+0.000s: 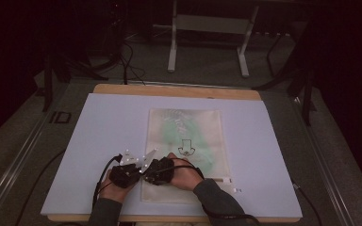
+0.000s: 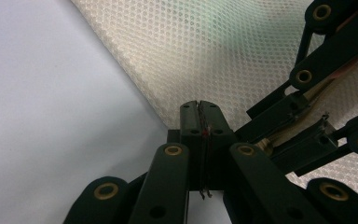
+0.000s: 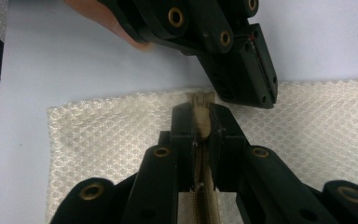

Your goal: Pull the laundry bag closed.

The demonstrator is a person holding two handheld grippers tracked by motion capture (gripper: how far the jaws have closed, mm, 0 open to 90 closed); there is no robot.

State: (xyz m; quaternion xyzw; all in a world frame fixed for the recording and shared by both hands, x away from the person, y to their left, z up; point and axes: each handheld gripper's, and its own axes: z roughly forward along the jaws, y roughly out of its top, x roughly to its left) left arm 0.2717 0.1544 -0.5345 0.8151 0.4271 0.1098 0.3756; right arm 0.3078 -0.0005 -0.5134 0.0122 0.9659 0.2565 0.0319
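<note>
Cream honeycomb-mesh bag [image 1: 186,150] on pale lavender board [image 1: 99,141].

Black tools [image 1: 141,172], brass rivets, grey sleeves [image 1: 217,197]

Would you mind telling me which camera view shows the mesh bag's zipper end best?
The right gripper view: the zipper end sits pinched between the right tongs, its tape running down between them. The left gripper view shows just the mesh bag; the high view shows the whole bag, too small for zipper detail.
</note>
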